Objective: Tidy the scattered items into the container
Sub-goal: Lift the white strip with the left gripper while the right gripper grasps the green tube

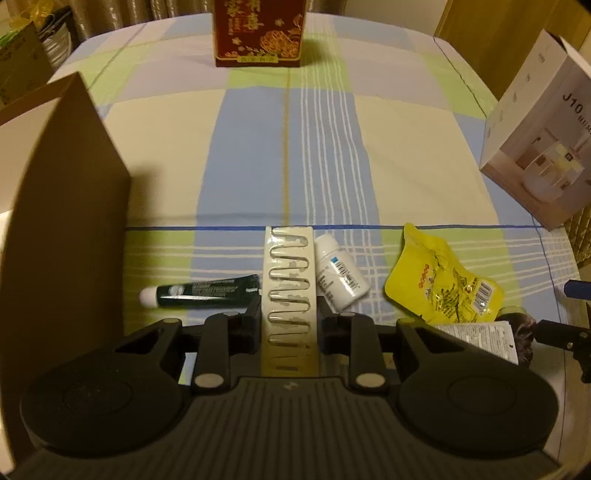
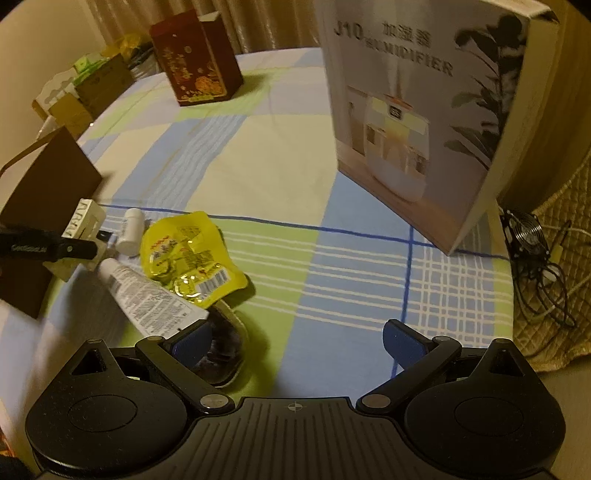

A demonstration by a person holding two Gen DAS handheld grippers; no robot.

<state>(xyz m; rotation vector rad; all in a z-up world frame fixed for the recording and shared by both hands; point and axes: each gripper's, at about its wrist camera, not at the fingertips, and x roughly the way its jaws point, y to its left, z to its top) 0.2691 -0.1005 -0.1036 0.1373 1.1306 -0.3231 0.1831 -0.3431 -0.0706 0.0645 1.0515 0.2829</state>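
My left gripper (image 1: 289,319) is shut on a long cream blister strip (image 1: 289,291) and holds it over the checked cloth. A dark green tube (image 1: 201,291) lies left of the strip, a small white bottle (image 1: 340,275) right of it. A yellow snack pouch (image 1: 441,280) and a white printed tube (image 1: 480,338) lie further right. The brown cardboard container (image 1: 70,206) stands at the left. My right gripper (image 2: 295,341) is open and empty, low over the cloth. Its left finger is next to a dark packet (image 2: 225,354), below the white tube (image 2: 147,295) and the pouch (image 2: 188,254).
A red tin with gold flowers (image 1: 258,33) stands at the back of the table. A white humidifier box (image 2: 424,110) stands at the right. Beyond the table's right edge lie a small fan and cables (image 2: 535,251). Boxes (image 2: 85,92) sit off the far left.
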